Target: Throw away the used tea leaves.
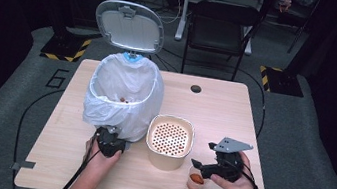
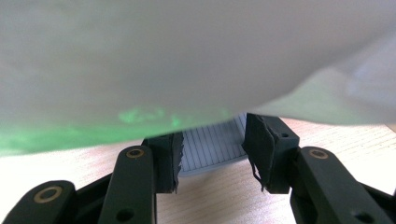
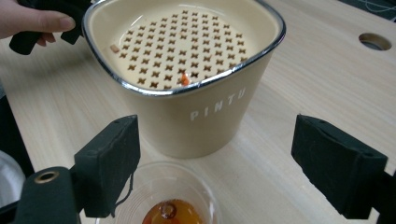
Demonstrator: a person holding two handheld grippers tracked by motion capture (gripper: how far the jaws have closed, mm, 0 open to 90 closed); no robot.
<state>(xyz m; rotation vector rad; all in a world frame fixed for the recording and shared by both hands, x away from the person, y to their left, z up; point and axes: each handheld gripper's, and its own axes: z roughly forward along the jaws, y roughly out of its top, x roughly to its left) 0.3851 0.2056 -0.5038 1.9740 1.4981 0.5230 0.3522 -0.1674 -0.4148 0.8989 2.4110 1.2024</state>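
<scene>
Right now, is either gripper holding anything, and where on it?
Left gripper: jaws closed on the grey pedal of the bin, at its side edges. Right gripper: open, holding nothing.

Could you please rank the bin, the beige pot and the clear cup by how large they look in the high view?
1. Bin, with its white bag and raised lid, is by far the largest.
2. Beige pot, clearly smaller.
3. Clear cup, smallest, though it stands nearest the camera.

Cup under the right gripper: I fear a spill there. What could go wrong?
The clear cup sits close to the pot; the open right gripper could tip it or crush it and slop the orange contents. If the left gripper slips off the pedal, the lid may drop.
</scene>
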